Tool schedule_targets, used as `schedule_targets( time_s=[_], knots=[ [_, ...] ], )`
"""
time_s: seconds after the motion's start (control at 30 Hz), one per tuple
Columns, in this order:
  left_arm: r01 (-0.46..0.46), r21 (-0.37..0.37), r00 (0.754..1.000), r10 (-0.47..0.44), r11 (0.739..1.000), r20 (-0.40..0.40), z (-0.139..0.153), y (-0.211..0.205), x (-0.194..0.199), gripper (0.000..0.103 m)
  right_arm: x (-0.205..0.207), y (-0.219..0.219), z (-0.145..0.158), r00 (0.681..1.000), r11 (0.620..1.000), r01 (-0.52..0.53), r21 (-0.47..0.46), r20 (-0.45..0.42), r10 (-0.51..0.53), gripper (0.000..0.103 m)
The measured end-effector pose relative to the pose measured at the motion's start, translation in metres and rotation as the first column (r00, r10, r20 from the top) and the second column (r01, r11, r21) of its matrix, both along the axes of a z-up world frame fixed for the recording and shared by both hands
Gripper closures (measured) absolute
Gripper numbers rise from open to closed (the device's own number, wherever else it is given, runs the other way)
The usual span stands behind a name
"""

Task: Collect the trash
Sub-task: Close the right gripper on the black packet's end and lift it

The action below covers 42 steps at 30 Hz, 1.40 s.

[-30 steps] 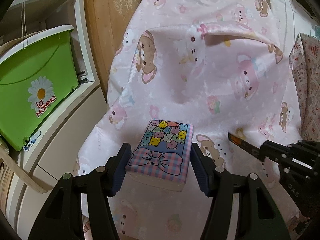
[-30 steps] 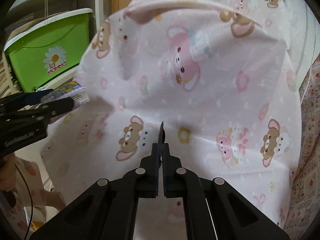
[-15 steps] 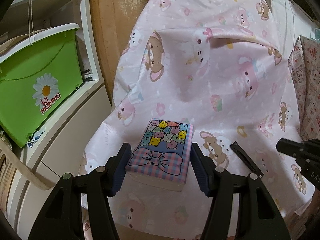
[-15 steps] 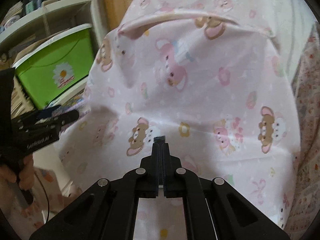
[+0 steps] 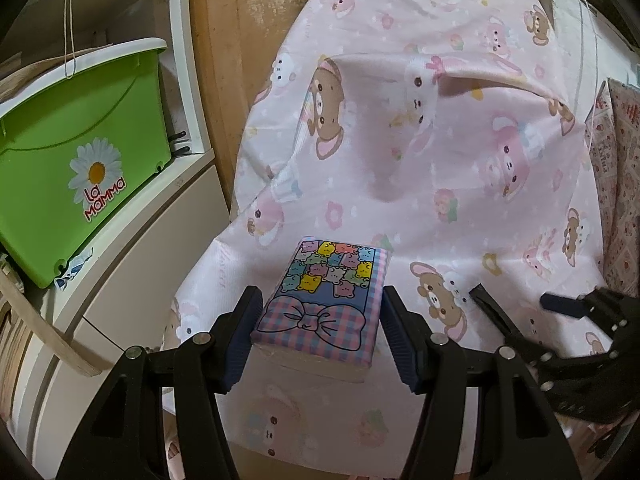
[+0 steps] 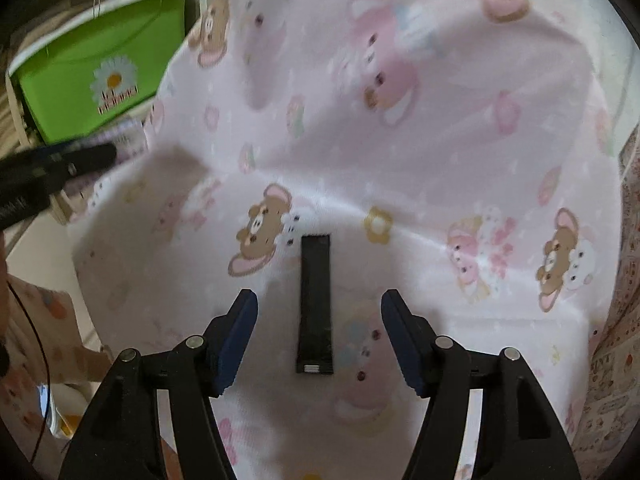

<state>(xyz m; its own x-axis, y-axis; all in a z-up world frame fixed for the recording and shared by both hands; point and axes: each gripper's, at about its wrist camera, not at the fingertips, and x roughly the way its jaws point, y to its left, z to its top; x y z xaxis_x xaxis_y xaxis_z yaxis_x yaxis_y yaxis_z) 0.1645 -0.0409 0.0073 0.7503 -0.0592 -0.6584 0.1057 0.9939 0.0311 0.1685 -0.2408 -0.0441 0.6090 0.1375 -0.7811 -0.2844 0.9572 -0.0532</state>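
My left gripper (image 5: 320, 336) is shut on a small pack (image 5: 332, 288) printed with coloured bears and a plaid bow, held above the pink bear-print cloth (image 5: 400, 160). A thin black strip (image 6: 316, 300) lies flat on that cloth. It sits lengthwise between the jaws of my right gripper (image 6: 319, 298), which are opening, and neither pad touches it. The left wrist view shows the same strip (image 5: 494, 316) at the right, beside the dark fingers of the right gripper. The left gripper (image 6: 80, 156) appears blurred at the left edge of the right wrist view.
A green plastic bin (image 5: 72, 168) with a daisy logo sits on a white shelf unit (image 5: 132, 260) to the left. Wooden panelling (image 5: 240, 40) rises behind the cloth. A patterned fabric (image 5: 624, 200) borders the cloth on the right.
The right gripper went from shut on the black strip to open, and the strip now lies on the cloth. It also came closer to the cloth. The left gripper kept its grip.
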Motion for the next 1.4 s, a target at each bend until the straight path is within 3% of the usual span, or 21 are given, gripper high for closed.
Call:
schedule_targets(
  time_s=[0.07, 0.2, 0.37, 0.5, 0.6, 0.63, 0.67, 0.7, 0.87, 1.13, 1.4],
  knots=[
    [-0.002, -0.002, 1.0, 0.002, 1.0, -0.001, 0.0, 0.001, 0.001, 0.045, 0.003, 0.003, -0.005, 1.0, 1.0, 0.01, -0.003, -0.01, -0.01, 0.051],
    [-0.005, -0.003, 1.0, 0.005, 1.0, 0.0, 0.001, 0.002, 0.0, 0.045, 0.011, 0.003, -0.011, 0.999, 0.999, 0.035, 0.003, -0.038, -0.035, 0.067],
    [-0.003, -0.001, 1.0, 0.003, 1.0, -0.002, 0.0, 0.001, 0.0, 0.045, 0.013, 0.005, -0.013, 0.998, 1.0, 0.019, 0.025, -0.057, -0.018, 0.067],
    [-0.002, 0.004, 1.0, 0.002, 1.0, -0.003, 0.0, 0.002, -0.002, 0.045, 0.01, 0.017, -0.017, 0.999, 0.999, 0.009, -0.052, -0.036, -0.011, 0.067],
    [-0.001, 0.004, 1.0, 0.001, 1.0, -0.002, 0.0, 0.002, -0.002, 0.045, 0.01, 0.015, -0.02, 0.999, 0.999, 0.021, -0.039, -0.038, -0.022, 0.067],
    [-0.001, 0.006, 1.0, 0.001, 1.0, -0.002, -0.001, 0.002, -0.002, 0.045, 0.011, 0.015, -0.02, 0.999, 0.999, 0.025, -0.029, -0.042, -0.026, 0.069],
    [-0.001, 0.007, 1.0, 0.001, 1.0, -0.001, -0.001, 0.002, -0.002, 0.045, 0.011, 0.013, -0.021, 0.999, 0.999, 0.027, -0.018, -0.044, -0.028, 0.081],
    [0.0, 0.007, 1.0, 0.0, 1.0, -0.001, -0.001, 0.002, -0.002, 0.045, 0.011, 0.013, -0.021, 0.998, 1.0, 0.026, -0.011, -0.048, -0.027, 0.084],
    [0.004, 0.007, 1.0, -0.004, 1.0, 0.001, 0.0, 0.002, -0.004, 0.045, 0.007, 0.012, -0.018, 0.999, 0.999, 0.037, -0.012, -0.027, -0.038, 0.087],
    [0.027, -0.001, 1.0, -0.027, 1.0, 0.008, 0.005, 0.001, -0.014, 0.045, -0.013, 0.0, 0.019, 0.995, 0.997, 0.074, 0.031, 0.057, -0.076, 0.087],
    [0.086, -0.092, 0.996, -0.087, 0.992, 0.001, 0.019, 0.002, -0.042, 0.045, -0.051, -0.015, 0.062, 0.986, 0.989, 0.099, 0.109, 0.124, -0.112, 0.087]
  ],
)
